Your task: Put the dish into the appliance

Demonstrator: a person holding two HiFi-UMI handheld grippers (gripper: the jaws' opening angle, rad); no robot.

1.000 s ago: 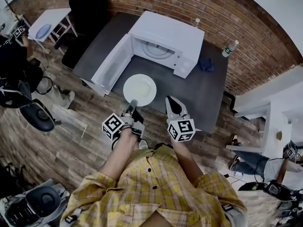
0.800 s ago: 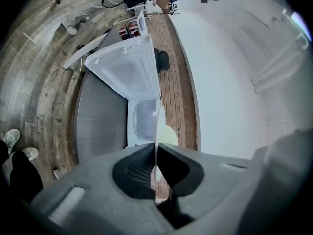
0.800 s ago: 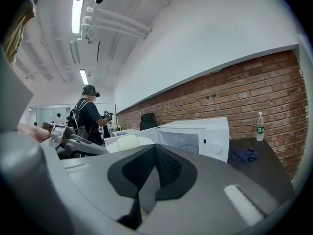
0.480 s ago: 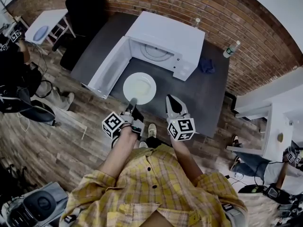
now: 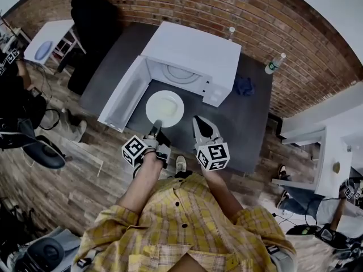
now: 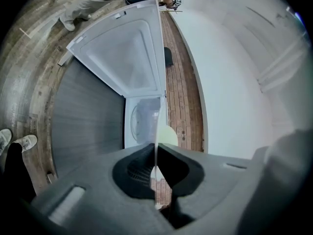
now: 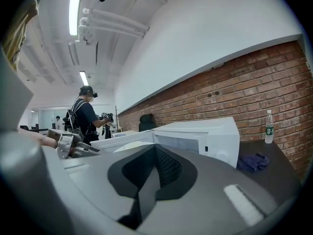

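dish (image 5: 165,108) pinched between left fingers (image 5: 157,127)

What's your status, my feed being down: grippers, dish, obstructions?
Left gripper shut on plate rim; right gripper shut, empty. Plate before open microwave, not yet inside. Its door swung wide, nothing blocking.

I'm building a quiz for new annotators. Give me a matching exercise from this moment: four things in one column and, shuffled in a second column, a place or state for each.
Things
1 plate
2 door
3 blue cloth
4 right gripper

Places and states
A shut, with nothing in it
B swung open
C on the table, right of the microwave
D held at its near edge by the left gripper

Pairs: 1-D, 2-B, 3-C, 4-A
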